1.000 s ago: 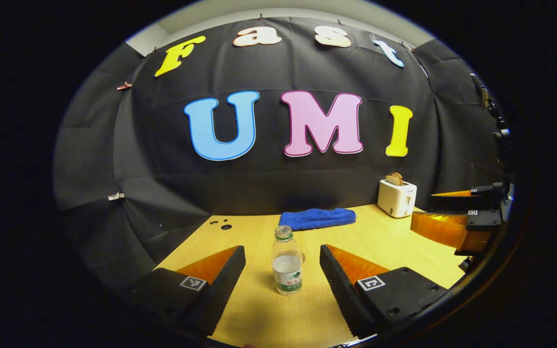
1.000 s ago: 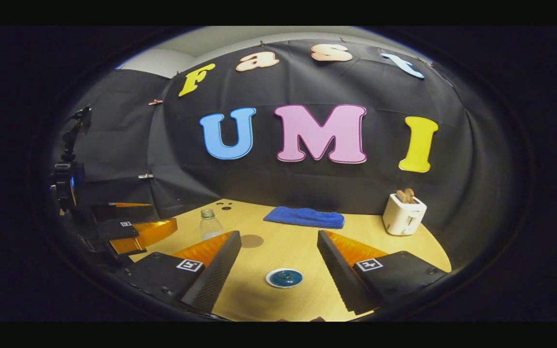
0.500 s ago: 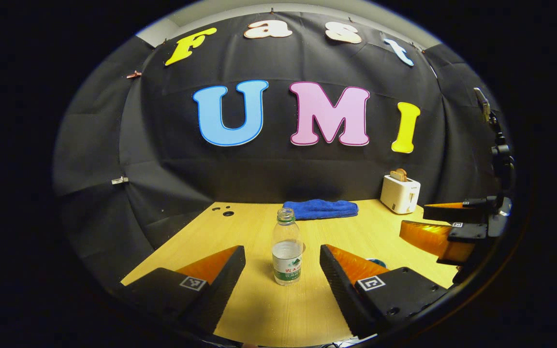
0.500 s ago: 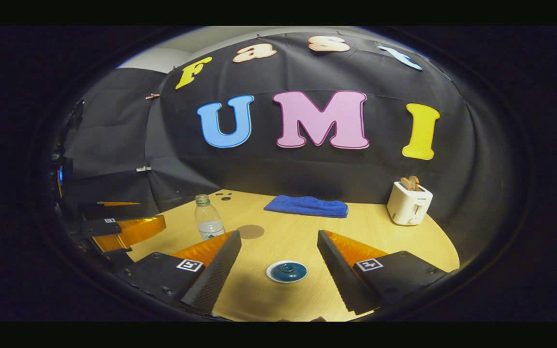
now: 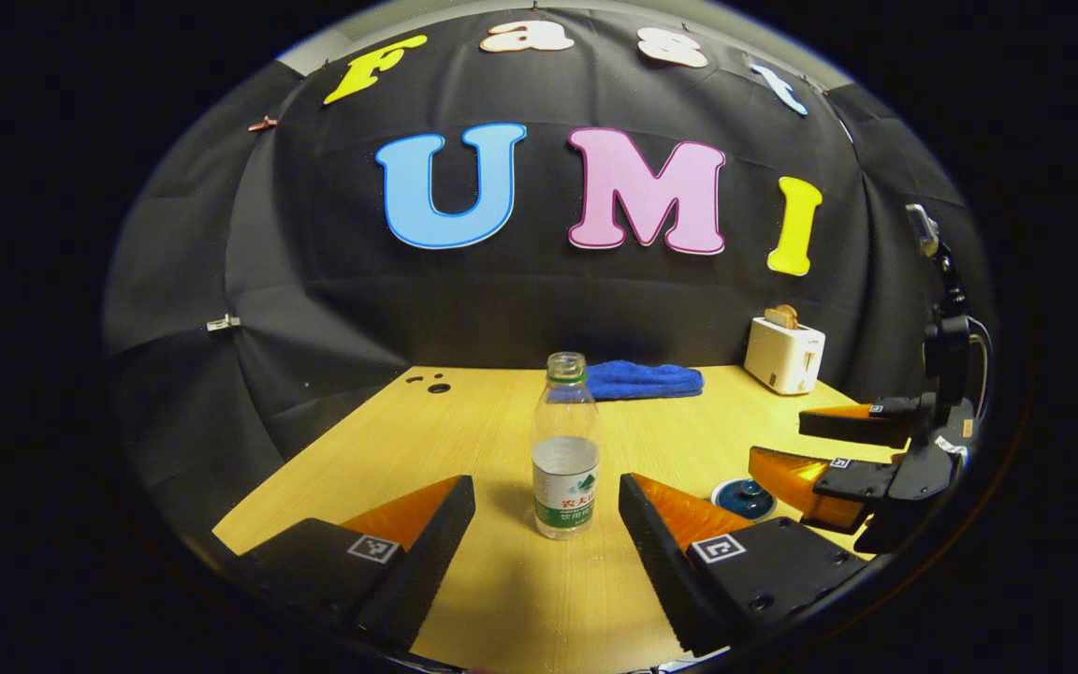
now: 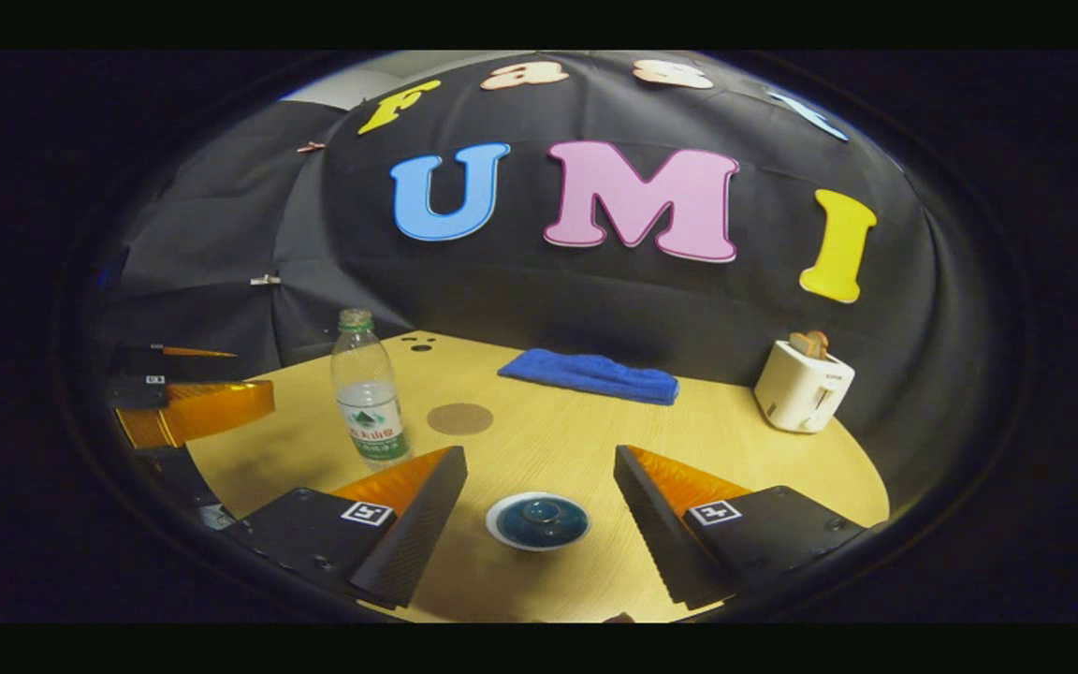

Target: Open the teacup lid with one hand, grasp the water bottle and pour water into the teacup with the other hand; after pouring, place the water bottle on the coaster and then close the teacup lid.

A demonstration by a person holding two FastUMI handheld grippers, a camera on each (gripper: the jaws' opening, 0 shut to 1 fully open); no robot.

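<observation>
A clear uncapped water bottle [image 5: 565,449] with a green label stands upright on the wooden table, partly filled. My left gripper [image 5: 546,515] is open, its fingers either side of the bottle's base and short of it. The bottle [image 6: 368,393] also appears at the left of the right gripper view. A teacup with a dark blue lid [image 6: 539,520] sits between the open fingers of my right gripper [image 6: 539,501], a little ahead of them. That teacup [image 5: 743,498] shows beside the right gripper [image 5: 829,459] in the left gripper view. A round brown coaster [image 6: 459,418] lies behind the bottle.
A folded blue cloth [image 6: 588,375] lies at the back of the table [image 6: 717,440]. A white toaster [image 6: 803,391] with bread in it stands at the back right. Small dark holes [image 5: 431,384] mark the table's far left corner. The left gripper [image 6: 188,407] hovers at the table's left edge.
Both grippers have come lower and closer to the table. The bottle now looms larger between the left fingers, and the lidded teacup sits nearer the right fingers. Nothing has been gripped.
</observation>
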